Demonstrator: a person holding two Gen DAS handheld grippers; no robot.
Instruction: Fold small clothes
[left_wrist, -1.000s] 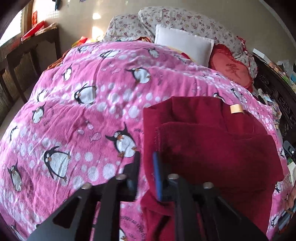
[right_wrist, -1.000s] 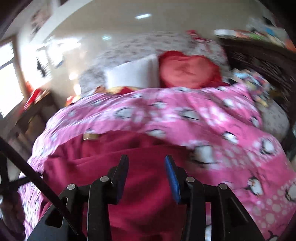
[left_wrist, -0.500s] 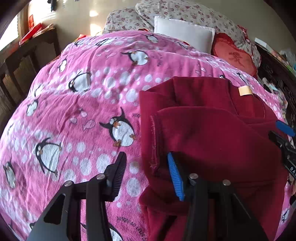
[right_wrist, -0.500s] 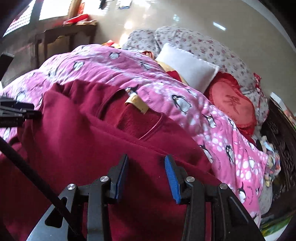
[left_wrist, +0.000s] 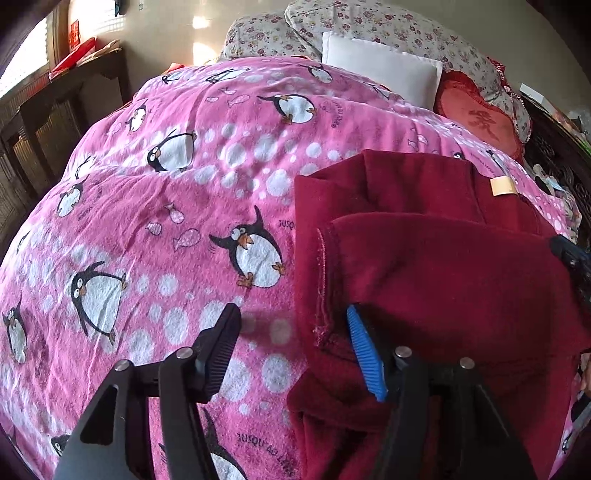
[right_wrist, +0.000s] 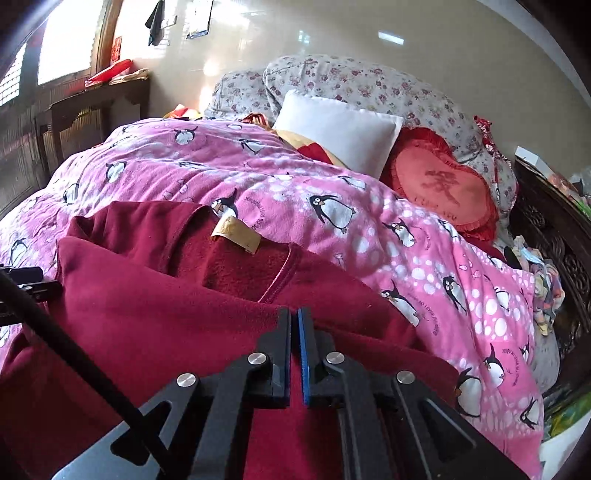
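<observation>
A dark red fleece garment (left_wrist: 436, 266) with a tan neck label (left_wrist: 501, 185) lies on the pink penguin blanket, its lower part folded up over the top. My left gripper (left_wrist: 293, 317) is open, straddling the garment's left hemmed edge, empty. In the right wrist view the garment (right_wrist: 155, 314) fills the foreground and the label (right_wrist: 236, 233) shows at the collar. My right gripper (right_wrist: 294, 321) is shut over the folded edge; whether cloth is pinched between the pads is not visible. Its tip shows in the left wrist view (left_wrist: 570, 254).
The pink penguin blanket (left_wrist: 166, 206) covers the bed. A white pillow (right_wrist: 336, 129), a red heart cushion (right_wrist: 443, 184) and floral pillows (right_wrist: 351, 81) lie at the head. A dark wooden table (right_wrist: 92, 99) stands left, a carved wooden bed frame with clutter (right_wrist: 554, 229) right.
My left gripper opened wider and slid along the garment's left edge. My right gripper closed from open to shut and drew back toward the near side of the garment.
</observation>
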